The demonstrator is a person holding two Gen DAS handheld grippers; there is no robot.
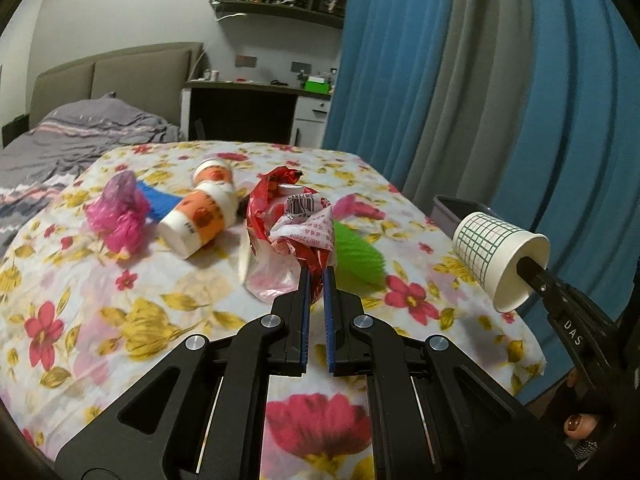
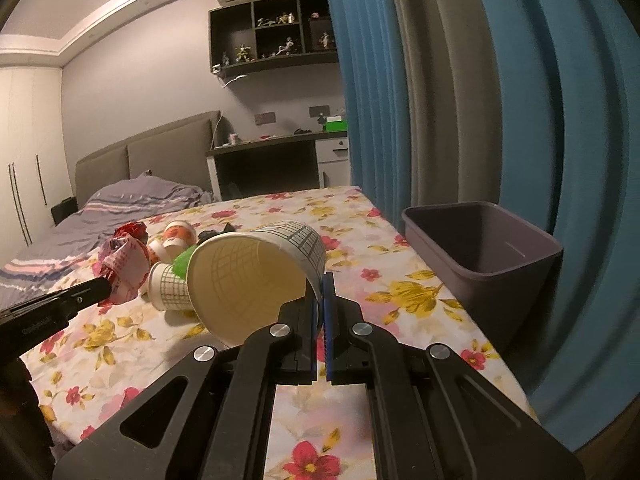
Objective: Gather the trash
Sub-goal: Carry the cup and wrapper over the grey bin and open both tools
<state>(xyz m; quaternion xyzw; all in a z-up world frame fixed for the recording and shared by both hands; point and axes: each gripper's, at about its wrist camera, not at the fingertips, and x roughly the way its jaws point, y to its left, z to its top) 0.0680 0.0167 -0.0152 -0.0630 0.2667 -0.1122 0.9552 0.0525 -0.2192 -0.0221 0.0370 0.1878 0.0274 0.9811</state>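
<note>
Both loads are lifted – left gripper point(image 1: 316, 270) pinching the red wrapper point(image 1: 296, 220), right gripper point(image 2: 319, 280) pinching the paper cup's point(image 2: 256, 272) rim – so next comes carrying them right to the grey bin point(image 2: 480, 248).

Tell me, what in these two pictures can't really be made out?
- Bin: in the right wrist view its floor is hidden by its front wall; in the left wrist view the paper cup covers most of it.
- Wrapper: print too small and blurred, left wrist view.
- Shelf figures: too small in both views.
- Green thing: mostly behind the wrapper.
- Second grid cup: partly behind the held cup, right wrist view.
</note>
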